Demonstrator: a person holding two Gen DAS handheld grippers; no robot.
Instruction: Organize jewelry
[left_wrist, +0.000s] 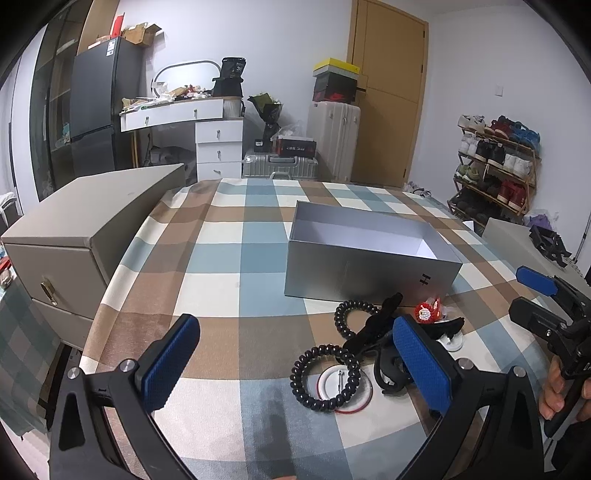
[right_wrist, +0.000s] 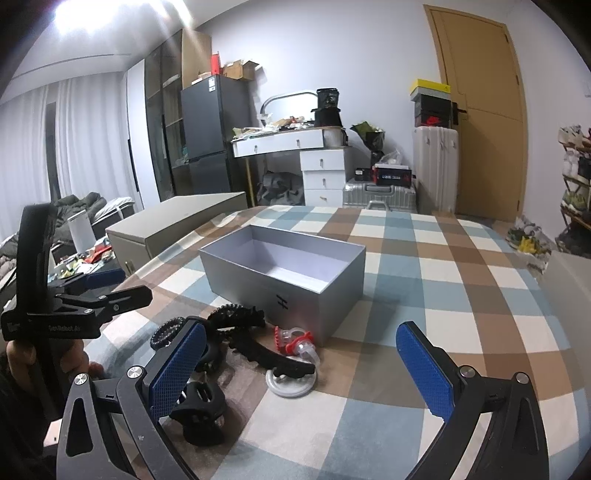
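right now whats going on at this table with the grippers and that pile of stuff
A person holds a two-finger gripper in each hand over a checked tablecloth. The left gripper and right gripper are both open and hold nothing. A small pile lies in front of an open silver box, which looks empty: black coil hair ties, black hair claws and a red ornament. Nothing has gone into the box yet.

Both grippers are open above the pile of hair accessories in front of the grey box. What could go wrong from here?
1. The coiled hair ties, black clips and round badge overlap, so one pinch may lift several and drop some.
2. The left gripper and right gripper hover close together and might collide.
3. A push could slide the open grey box.
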